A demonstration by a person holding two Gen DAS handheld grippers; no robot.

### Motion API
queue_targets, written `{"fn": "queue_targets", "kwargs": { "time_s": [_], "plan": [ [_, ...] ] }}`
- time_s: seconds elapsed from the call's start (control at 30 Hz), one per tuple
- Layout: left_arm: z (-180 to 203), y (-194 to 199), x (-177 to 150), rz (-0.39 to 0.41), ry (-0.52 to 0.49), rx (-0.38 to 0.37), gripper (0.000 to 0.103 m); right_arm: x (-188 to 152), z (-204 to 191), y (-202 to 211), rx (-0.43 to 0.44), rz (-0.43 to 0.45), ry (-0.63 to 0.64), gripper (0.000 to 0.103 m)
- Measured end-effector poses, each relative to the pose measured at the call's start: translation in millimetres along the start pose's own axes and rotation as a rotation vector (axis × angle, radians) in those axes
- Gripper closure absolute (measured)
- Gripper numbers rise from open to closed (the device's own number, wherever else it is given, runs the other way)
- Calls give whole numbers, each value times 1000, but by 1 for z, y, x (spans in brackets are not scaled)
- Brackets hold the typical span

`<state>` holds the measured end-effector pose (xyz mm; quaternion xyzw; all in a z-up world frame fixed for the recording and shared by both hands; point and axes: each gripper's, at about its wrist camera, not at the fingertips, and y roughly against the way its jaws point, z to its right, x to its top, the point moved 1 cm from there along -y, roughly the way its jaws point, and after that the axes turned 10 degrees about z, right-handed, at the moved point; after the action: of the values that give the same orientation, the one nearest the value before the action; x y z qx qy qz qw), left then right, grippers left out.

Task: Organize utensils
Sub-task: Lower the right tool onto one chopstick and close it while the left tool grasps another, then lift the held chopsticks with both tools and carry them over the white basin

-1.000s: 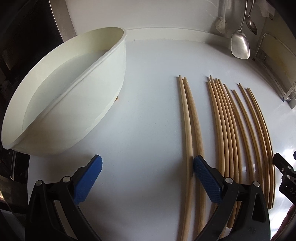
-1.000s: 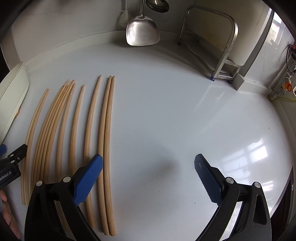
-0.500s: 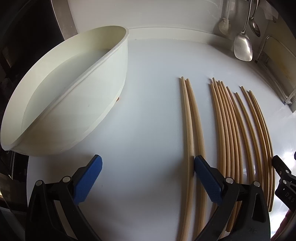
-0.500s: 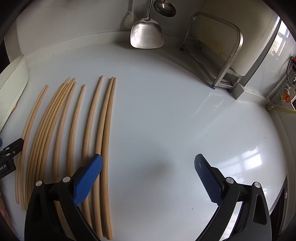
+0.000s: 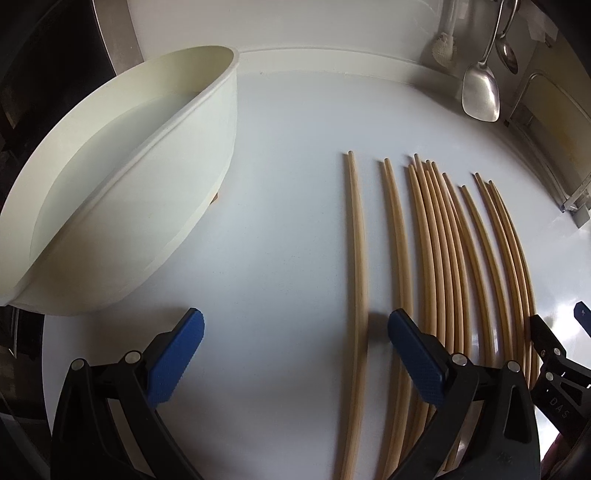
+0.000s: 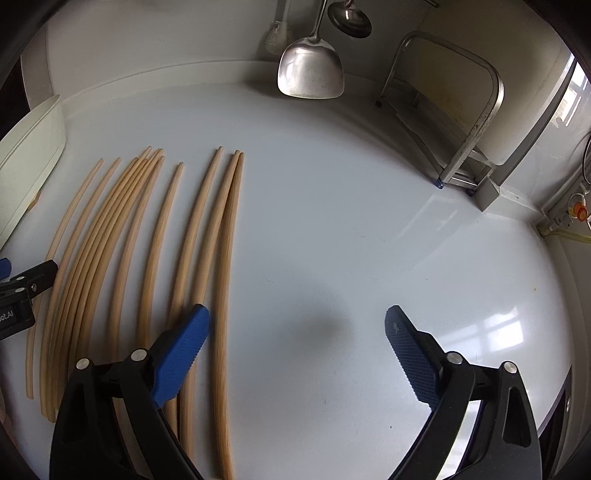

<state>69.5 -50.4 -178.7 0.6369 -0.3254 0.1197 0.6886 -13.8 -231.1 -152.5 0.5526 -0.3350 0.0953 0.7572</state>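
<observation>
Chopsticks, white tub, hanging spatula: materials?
Chopsticks: likely bamboo or wood, matte tan, faint lengthwise grain. White tub: probably plastic, smooth cream walls, dull sheen. Hanging spatula: metal, likely stainless steel, grey and reflective.

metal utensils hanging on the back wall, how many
2. A spatula hangs at the middle of the back wall. A ladle hangs just right of it and higher, near the top edge. More may hang out of view.

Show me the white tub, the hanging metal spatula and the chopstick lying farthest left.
white tub (image 5: 207, 177): left wrist view, outer wall.
metal spatula (image 6: 310, 70): right wrist view, blade.
leftmost chopstick (image 5: 357, 258): left wrist view, mid-shaft.
</observation>
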Motion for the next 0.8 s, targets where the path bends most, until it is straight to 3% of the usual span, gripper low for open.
{"fn": "queue_targets", "kwargs": {
  "time_s": [0.1, 0.27, 0.43, 0.5, 0.57, 0.8],
  "plan": [
    [2, 2, 0, 8, -13, 6, 8, 0, -4, 2, 40, 2, -11, 36],
    [6, 9, -2, 22, -12, -33, 32, 1, -14, 4, 110, 4, 3, 62],
    [11, 17, -3, 31, -20, -40, 84, 1, -16, 4, 166, -3, 4, 77],
    [13, 18, -3, 31, -30, -38, 95, 1, -20, 5, 175, -3, 16, 88],
    [14, 20, -5, 33, -41, -27, 95, 1, -23, 6, 179, 3, 31, 96],
    [15, 19, -2, 15, -2, -55, 96, 0, -15, 4, 223, 0, -13, 97]
  ]
}}
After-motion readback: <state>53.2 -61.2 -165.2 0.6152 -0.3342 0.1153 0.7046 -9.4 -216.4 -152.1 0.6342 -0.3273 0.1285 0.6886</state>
